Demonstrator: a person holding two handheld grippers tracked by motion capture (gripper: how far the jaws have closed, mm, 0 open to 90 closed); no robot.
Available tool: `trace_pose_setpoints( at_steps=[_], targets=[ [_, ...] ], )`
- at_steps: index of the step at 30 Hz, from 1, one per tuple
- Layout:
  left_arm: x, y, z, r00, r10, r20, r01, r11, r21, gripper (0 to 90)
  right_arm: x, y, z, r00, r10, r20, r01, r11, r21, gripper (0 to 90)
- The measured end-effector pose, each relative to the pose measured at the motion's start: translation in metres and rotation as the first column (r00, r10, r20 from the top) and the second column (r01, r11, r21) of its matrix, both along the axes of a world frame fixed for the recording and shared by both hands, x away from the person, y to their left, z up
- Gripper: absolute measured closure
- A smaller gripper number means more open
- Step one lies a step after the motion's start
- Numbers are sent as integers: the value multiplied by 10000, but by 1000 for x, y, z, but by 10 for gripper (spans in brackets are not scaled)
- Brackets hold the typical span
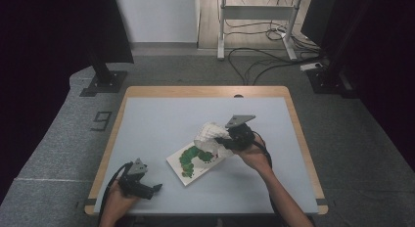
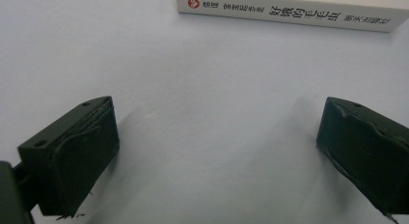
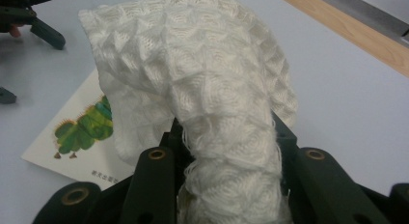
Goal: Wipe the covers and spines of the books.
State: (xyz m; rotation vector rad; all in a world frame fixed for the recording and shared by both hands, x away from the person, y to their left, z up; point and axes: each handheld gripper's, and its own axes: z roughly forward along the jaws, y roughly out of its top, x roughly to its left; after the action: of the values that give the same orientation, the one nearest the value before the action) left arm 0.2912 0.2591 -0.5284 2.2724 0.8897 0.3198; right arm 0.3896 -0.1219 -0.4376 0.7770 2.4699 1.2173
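Clamping white knitted cloth (image 3: 202, 89): right tongs (image 3: 226, 137); left tongs (image 2: 217, 151) wide, empty.

Overhead view and both close tool views share the book (image 1: 195, 161).

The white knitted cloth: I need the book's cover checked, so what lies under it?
Under the white knitted cloth, held by the right gripper, lies the book; its green caterpillar picture shows, its far corner is covered.
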Motion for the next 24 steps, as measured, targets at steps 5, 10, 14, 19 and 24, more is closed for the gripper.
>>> trace_pose_setpoints(
  at_steps=[5, 10, 14, 19, 24],
  targets=[
    [0, 0, 0, 10000, -11, 8, 11, 10000, 20, 8, -3, -15, -2, 9997, -238, 8, 238, 9997, -72, 637],
    [0, 0, 0, 10000, -1, 8, 1, 10000, 9, 8, -7, -30, -3, 9986, -527, 80, 528, 9986, -40, 637],
    [0, 0, 0, 10000, -3, -1, 3, 10000, 13, 8, -11, -43, -4, 9973, -729, 132, 729, 9973, -58, 636],
    [0, 0, 0, 10000, -5, 1, 5, 10000, 11, 8, -16, -60, -4, 9947, -1017, 139, 1018, 9948, -93, 636],
    [0, 0, 0, 10000, -3, 5, 3, 10000, 17, 8, -21, -81, -5, 9895, -1438, 158, 1440, 9895, -135, 635]
  ],
)
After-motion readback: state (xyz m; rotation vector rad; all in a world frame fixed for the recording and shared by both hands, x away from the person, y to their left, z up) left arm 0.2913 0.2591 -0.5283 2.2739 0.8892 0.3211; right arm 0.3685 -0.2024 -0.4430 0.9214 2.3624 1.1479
